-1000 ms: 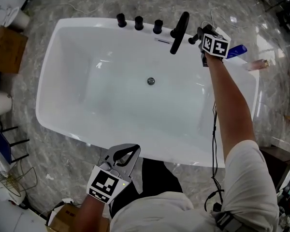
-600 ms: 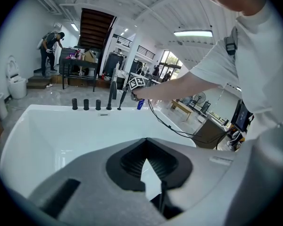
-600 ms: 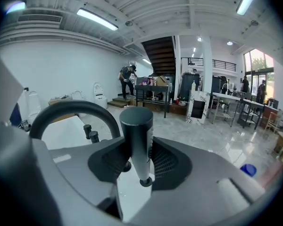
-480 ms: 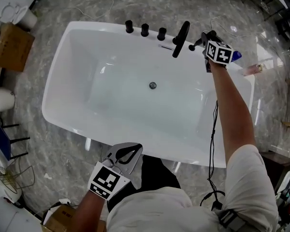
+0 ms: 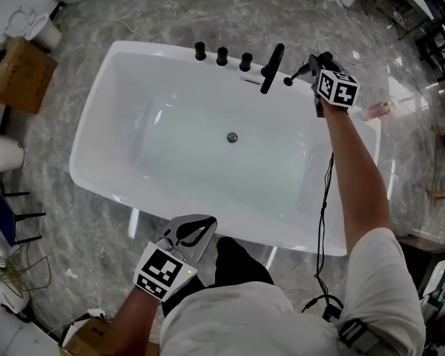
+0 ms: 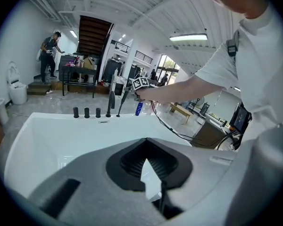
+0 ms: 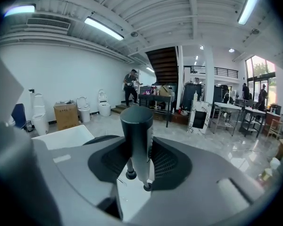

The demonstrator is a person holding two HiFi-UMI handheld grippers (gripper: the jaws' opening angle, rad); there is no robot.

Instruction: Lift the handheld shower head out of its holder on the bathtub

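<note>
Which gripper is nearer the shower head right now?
Right. The right gripper is clamped on the shower head above the far rim of the bathtub; the left gripper is shut and empty at the near rim, across the tub from it.

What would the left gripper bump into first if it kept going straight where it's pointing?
Probably the white bathtub. The left gripper aims down into its basin, with nothing else showing in between, though depth is hard to judge.

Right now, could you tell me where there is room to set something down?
The bathtub floor around the drain is bare, as are its near and left rims. The far rim is crowded with knobs and spout.
</note>
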